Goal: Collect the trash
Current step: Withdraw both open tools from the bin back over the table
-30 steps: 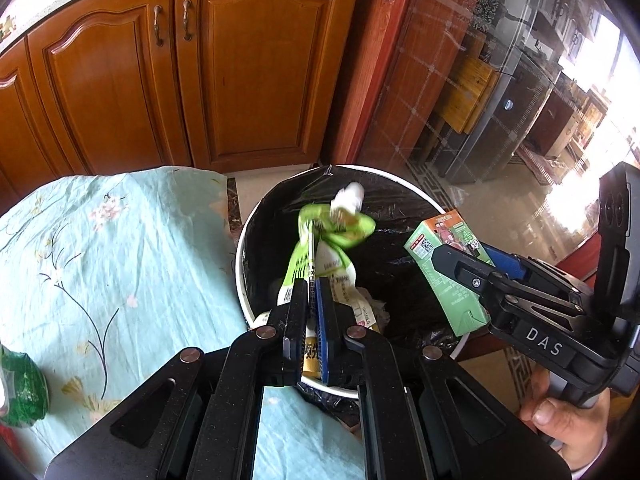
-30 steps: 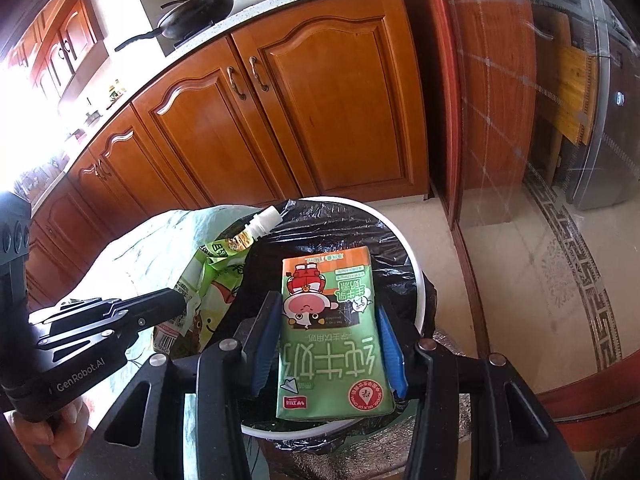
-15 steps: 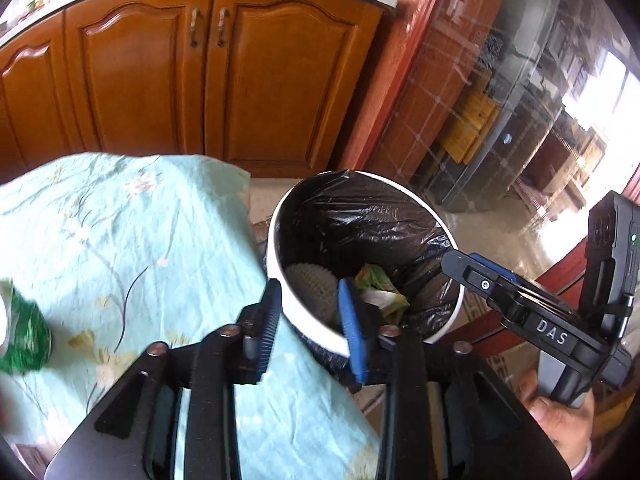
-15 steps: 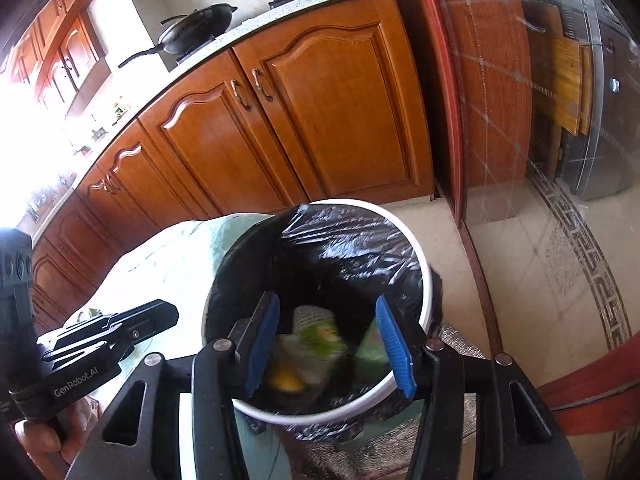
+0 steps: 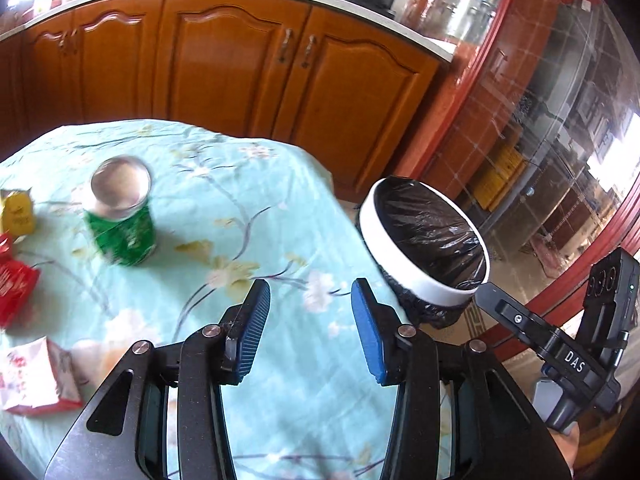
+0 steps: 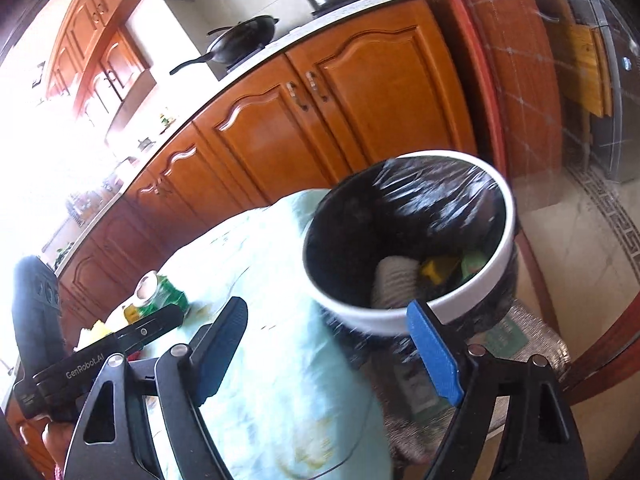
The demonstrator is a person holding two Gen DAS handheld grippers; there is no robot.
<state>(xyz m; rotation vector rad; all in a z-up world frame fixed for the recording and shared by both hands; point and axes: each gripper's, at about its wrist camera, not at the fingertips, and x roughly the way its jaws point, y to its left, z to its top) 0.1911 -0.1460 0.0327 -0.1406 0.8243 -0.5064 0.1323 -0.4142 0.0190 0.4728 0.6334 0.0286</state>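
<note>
Both grippers were empty, jaws opening — the left gripper (image 5: 308,320) over the tablecloth (image 5: 224,208), the right gripper (image 6: 332,344) just before the bin (image 6: 400,316). Ahead-left of the left gripper stood a green can (image 5: 122,222); the bin held trash (image 6: 436,270).

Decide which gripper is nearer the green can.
Left. The left gripper hangs over the tablecloth just short of the green can; the right gripper sits farther off, by the trash bin.
</note>
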